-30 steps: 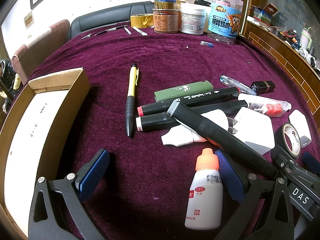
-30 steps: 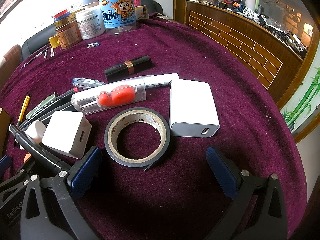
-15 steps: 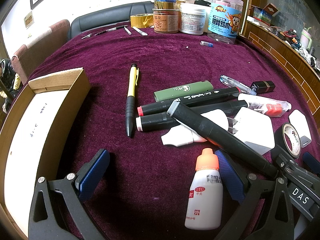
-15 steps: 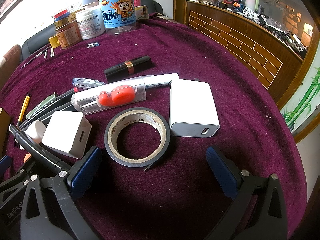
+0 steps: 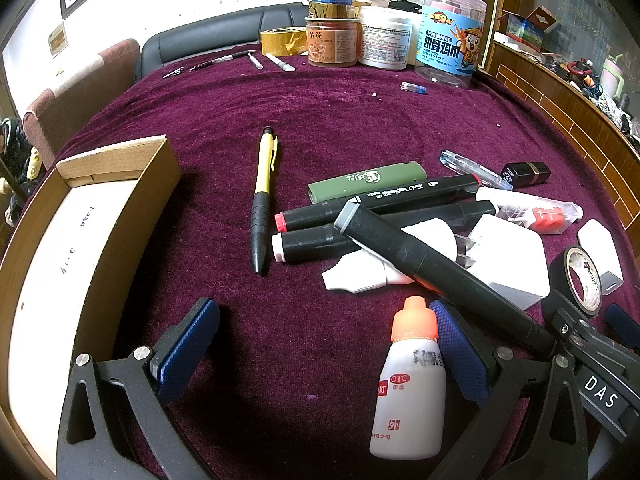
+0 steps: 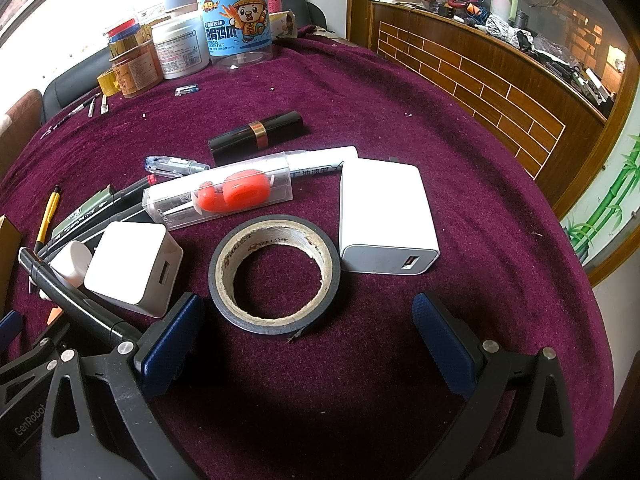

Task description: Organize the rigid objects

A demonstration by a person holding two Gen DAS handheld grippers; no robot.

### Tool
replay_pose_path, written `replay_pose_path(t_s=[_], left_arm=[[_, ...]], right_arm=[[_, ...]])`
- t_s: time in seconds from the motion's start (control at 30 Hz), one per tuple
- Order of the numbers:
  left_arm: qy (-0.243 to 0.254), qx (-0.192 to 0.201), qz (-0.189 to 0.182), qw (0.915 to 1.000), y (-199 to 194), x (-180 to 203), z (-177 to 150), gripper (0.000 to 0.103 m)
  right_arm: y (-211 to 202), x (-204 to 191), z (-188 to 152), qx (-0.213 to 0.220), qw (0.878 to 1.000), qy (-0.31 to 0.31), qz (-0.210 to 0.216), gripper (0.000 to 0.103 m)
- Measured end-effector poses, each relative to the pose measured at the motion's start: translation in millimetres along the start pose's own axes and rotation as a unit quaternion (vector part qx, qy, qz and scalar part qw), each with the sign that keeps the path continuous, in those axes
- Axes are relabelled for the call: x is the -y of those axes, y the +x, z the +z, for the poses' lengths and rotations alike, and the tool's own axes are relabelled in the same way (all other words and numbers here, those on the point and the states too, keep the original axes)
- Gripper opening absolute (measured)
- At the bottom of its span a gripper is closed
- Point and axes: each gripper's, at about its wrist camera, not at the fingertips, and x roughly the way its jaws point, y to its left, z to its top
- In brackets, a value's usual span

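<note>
Both your left tongs (image 5: 324,354) and right tongs (image 6: 308,332) are spread wide with nothing in them, so you've basically not started. The cardboard box (image 5: 120,216) at the tabletop's left edge looks empty. The markers (image 5: 376,200), chargers (image 6: 384,216), tape roll (image 6: 274,276) and dropper bottle (image 5: 412,384) all lie loose mid-tabletop.

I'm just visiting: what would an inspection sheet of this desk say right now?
Surface: purple velvet tablecloth.
Job's things: open cardboard box, nothing seen inside; yellow pen; three black markers piled up; black tape roll; white charger block; white dropper bottle.
Clutter: jars at the far edge.
Grippers: left gripper and right gripper open, holding nothing.
Cables: nothing seen.
Surroundings: wooden counter.
</note>
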Motion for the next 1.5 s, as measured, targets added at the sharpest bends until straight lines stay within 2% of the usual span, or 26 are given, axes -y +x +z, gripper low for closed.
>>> replay_pose_path(t_s=[0.33, 0.47, 0.57, 0.67, 0.77, 0.8, 0.87, 0.93, 0.97, 1.03, 1.13, 1.2, 1.27, 1.3, 1.33, 1.37, 1.43, 1.5], left_arm=[[-0.001, 0.000, 0.000, 1.0000, 0, -2, 0, 0.102], [0.029, -0.032, -0.027, 0.9987, -3, -6, -1, 0.102], [0.046, -0.046, -0.031, 0.9974, -10, -8, -9, 0.102], [0.048, -0.020, -0.031, 0.9982, -15, -5, -16, 0.102], [0.050, -0.011, -0.012, 0.9986, -19, -1, -20, 0.102], [0.057, -0.004, 0.002, 0.9983, -21, 3, -22, 0.102], [0.069, 0.007, 0.024, 0.9973, -26, 9, -24, 0.102], [0.083, 0.008, 0.033, 0.9960, -28, 12, -25, 0.102], [0.075, 0.000, 0.020, 0.9970, -26, 8, -25, 0.102], [0.029, -0.023, -0.035, 0.9987, -21, -11, -25, 0.101], [0.013, -0.012, -0.062, 0.9979, -26, -21, -26, 0.101], [0.016, -0.015, -0.057, 0.9981, -25, -20, -26, 0.101], [0.045, -0.028, -0.026, 0.9983, -22, -9, -27, 0.102], [0.051, -0.022, -0.015, 0.9984, -24, -5, -28, 0.102], [0.049, -0.021, -0.013, 0.9985, -24, -4, -28, 0.102], [0.045, -0.024, -0.017, 0.9986, -22, -4, -27, 0.102], [0.040, -0.025, -0.020, 0.9987, -21, -5, -27, 0.102], [0.040, -0.026, -0.022, 0.9986, -21, -5, -27, 0.102]], right_arm=[[0, 0, 0, 0.000, 1.000, 0.000, 0.000, 0.103], [0, -2, 0, 0.000, 1.000, -0.003, 0.002, 0.103], [-2, -1, 0, -0.003, 0.999, -0.035, 0.029, 0.103], [-2, 6, 0, -0.015, 0.996, -0.054, 0.065, 0.103], [-4, 4, -2, -0.042, 0.995, -0.060, 0.062, 0.103], [-3, -1, -2, -0.045, 0.995, -0.076, 0.049, 0.103], [-3, -1, -3, -0.047, 0.995, -0.071, 0.049, 0.103], [-3, 0, -5, -0.036, 0.996, -0.066, 0.049, 0.103], [-4, 0, -6, -0.033, 0.996, -0.066, 0.050, 0.103], [-9, 6, -7, -0.027, 0.996, -0.060, 0.059, 0.100], [-29, 26, -10, 0.020, 0.997, -0.018, 0.075, 0.097], [-44, 37, -5, 0.065, 0.995, 0.008, 0.076, 0.097], [-59, 48, 6, 0.119, 0.988, 0.042, 0.093, 0.097], [-60, 49, 12, 0.130, 0.985, 0.049, 0.106, 0.097], [-57, 48, 24, 0.127, 0.984, 0.051, 0.113, 0.097], [-52, 44, 33, 0.118, 0.987, 0.045, 0.100, 0.096], [-43, 33, 48, 0.114, 0.991, 0.021, 0.065, 0.078], [-33, 31, 50, 0.126, 0.990, 0.027, 0.064, 0.077]])
